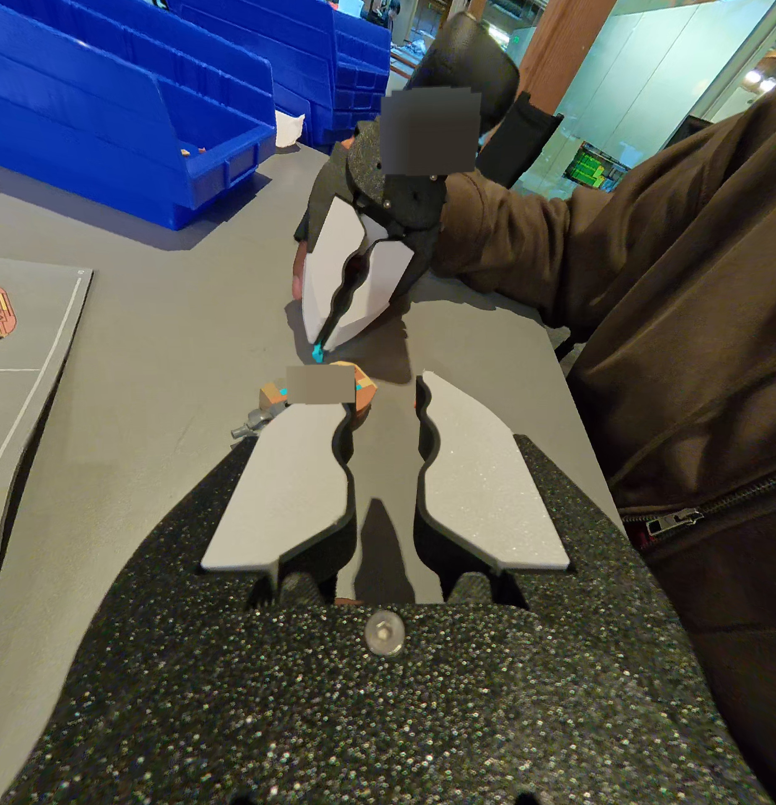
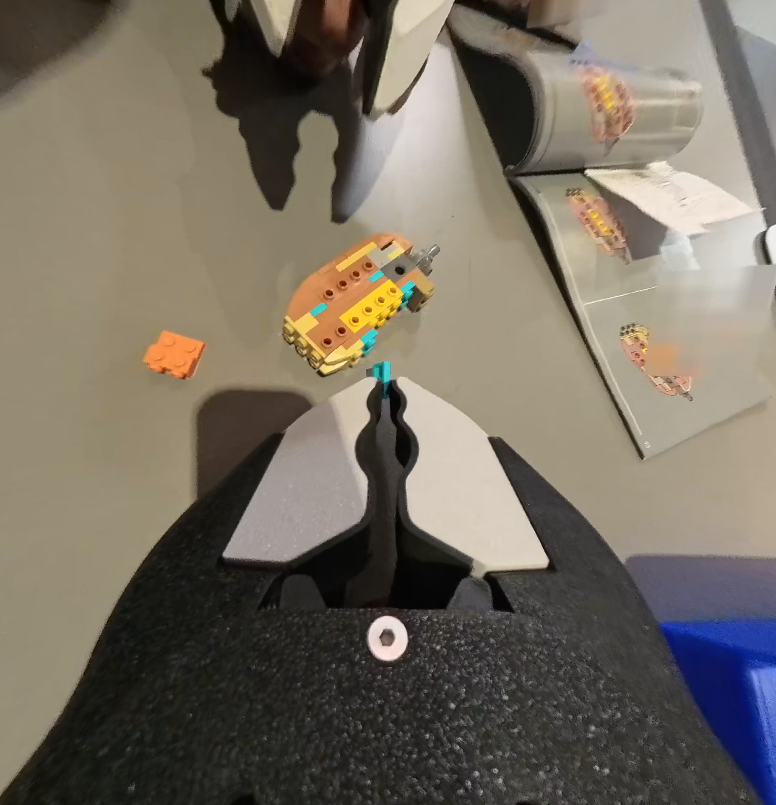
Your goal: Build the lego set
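Note:
A small lego boat model (image 2: pixel 355 300), brown with yellow, tan and teal parts and a grey piece at one end, lies on the grey table. In the left wrist view it (image 1: pixel 363 390) is partly hidden behind my left fingers and a mosaic patch. My right gripper (image 2: pixel 384 381) is shut on a small teal lego piece (image 2: pixel 381 372) and holds it just in front of the model; both also show in the left wrist view, the gripper (image 1: pixel 323 344) and the piece (image 1: pixel 318 352). My left gripper (image 1: pixel 384 392) is open and empty, close beside the model. An orange plate (image 2: pixel 175 353) lies loose to the left.
An open instruction booklet (image 2: pixel 639 270) lies right of the model, also in the left wrist view (image 1: pixel 24 348). Blue storage bins (image 1: pixel 129 117) stand at the back of the table. A person's brown jacket sleeve (image 1: pixel 639 261) reaches in from the right. The table edge (image 1: pixel 565 370) runs close by. My right gripper's tips are some 8 cm from the orange plate (image 2: pixel 175 353).

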A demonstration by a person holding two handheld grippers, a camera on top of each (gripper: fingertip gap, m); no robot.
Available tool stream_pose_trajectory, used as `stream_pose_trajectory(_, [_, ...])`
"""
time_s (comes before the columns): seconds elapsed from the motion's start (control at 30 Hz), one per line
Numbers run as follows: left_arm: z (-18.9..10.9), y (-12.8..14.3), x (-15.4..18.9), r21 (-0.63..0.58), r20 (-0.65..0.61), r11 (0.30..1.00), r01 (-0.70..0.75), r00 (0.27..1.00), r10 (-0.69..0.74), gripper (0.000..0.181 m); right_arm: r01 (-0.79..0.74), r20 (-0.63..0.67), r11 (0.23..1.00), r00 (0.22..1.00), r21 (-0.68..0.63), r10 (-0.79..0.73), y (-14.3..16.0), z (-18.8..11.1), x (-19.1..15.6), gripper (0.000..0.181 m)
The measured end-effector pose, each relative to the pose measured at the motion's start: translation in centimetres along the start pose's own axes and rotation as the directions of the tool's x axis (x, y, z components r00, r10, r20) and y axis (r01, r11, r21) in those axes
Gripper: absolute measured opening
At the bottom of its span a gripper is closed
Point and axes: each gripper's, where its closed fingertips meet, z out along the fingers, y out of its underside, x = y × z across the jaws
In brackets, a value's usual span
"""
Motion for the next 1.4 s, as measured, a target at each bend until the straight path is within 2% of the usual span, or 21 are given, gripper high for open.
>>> stream_pose_trajectory(0.17, [0.2,-2.0,0.2,0.108,0.07,0.986,-0.124,0.991,0.117,0.027,-0.095,-0.021,0.958,0.994,0.272,0.105,-4.5,-2.4,0.7,0.003])
stream_pose_trajectory(0.23, [0.5,-2.6,0.7,0.144,0.07,0.98,-0.139,0.989,0.13,0.027,-0.006,-0.102,0.924,0.994,0.381,0.048,-6.8,-3.7,0.8,0.003])
stream_pose_trajectory(0.3, [0.8,-3.1,1.1,0.188,0.034,0.978,-0.089,0.996,0.084,0.026,0.135,-0.182,0.894,0.981,0.428,-0.061,-8.6,-4.3,0.0,0.003])
stream_pose_trajectory(0.43, [1.0,-4.0,2.8,0.256,-0.171,0.961,0.102,0.983,-0.059,0.026,0.324,-0.25,0.828,0.941,0.457,-0.23,-10.9,-4.2,-2.7,0.003])
stream_pose_trajectory(0.63, [1.1,-3.0,5.0,0.16,-0.362,0.967,0.196,0.924,-0.127,0.026,0.423,-0.283,0.766,0.904,0.484,-0.32,-12.6,-4.2,-4.7,0.003])
stream_pose_trajectory(0.97, [0.7,-2.4,7.9,0.082,-0.543,0.97,0.229,0.826,-0.149,0.025,0.477,-0.251,0.722,0.879,0.501,-0.407,-13.3,-3.9,-7.0,0.003])
stream_pose_trajectory(1.4, [0.4,-2.0,9.6,0.042,-0.643,0.971,0.236,0.75,-0.154,0.017,0.498,-0.235,0.692,0.864,0.523,-0.444,-14.0,-3.9,-8.4,0.003])
